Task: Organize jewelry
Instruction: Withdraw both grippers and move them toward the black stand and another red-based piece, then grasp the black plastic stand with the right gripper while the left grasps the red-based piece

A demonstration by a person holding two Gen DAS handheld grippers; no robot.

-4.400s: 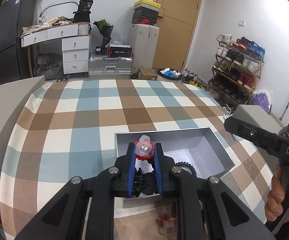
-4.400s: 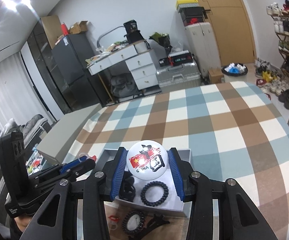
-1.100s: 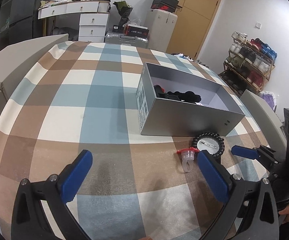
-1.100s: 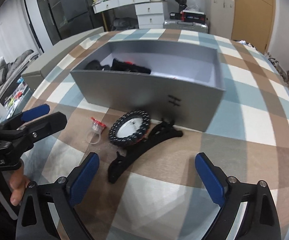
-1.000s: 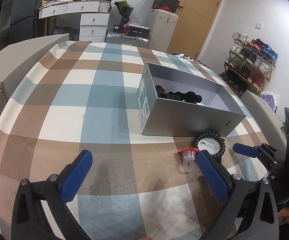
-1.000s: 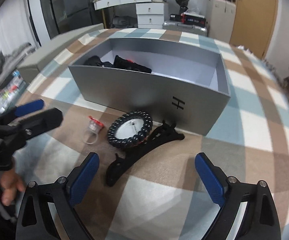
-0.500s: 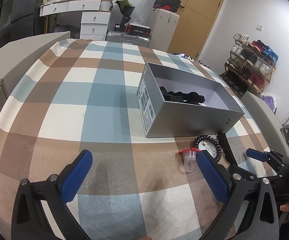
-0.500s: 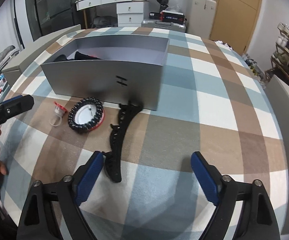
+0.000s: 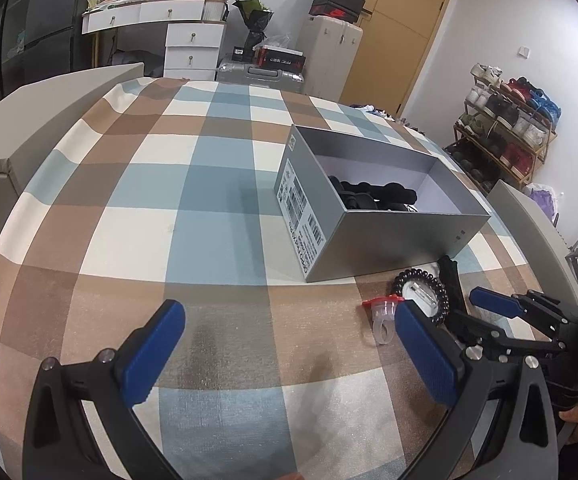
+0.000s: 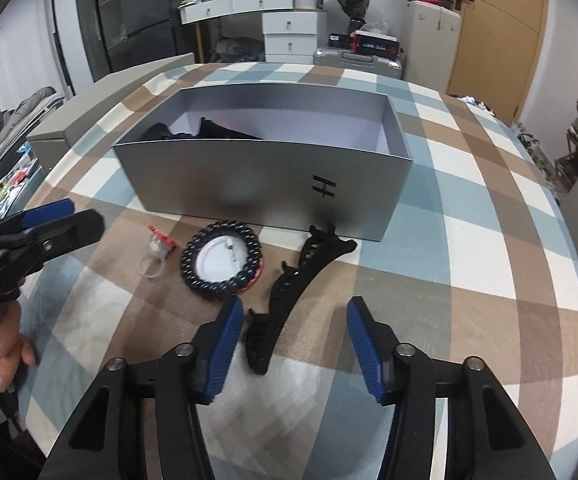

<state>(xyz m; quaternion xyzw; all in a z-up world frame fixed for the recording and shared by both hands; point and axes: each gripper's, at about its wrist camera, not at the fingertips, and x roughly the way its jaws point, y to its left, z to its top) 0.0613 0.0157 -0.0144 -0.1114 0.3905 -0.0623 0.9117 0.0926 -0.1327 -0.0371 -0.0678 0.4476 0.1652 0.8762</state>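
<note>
A grey box (image 10: 249, 178) stands on the checked tablecloth and holds several black pieces (image 9: 373, 196). In front of it lie a clear ring with a red top (image 10: 157, 245), a black bead bracelet (image 10: 221, 260) around a white round badge (image 10: 221, 261), and a long black hair clip (image 10: 289, 292). My right gripper (image 10: 295, 336) is open and empty, its jaws straddling the near end of the hair clip. My left gripper (image 9: 289, 344) is wide open and empty, low over the cloth left of the ring (image 9: 383, 312). The left gripper also shows in the right wrist view (image 10: 49, 220).
A grey box lid (image 9: 49, 120) lies at the table's left edge and another grey panel (image 9: 529, 220) at the right. Beyond the table stand a white desk with drawers (image 9: 193, 40), suitcases (image 9: 329, 52) and a shoe rack (image 9: 505, 128).
Both grippers let go of their pieces and pulled back from the box. In the last second my right gripper swung over the hair clip and its jaws narrowed; the left barely moved.
</note>
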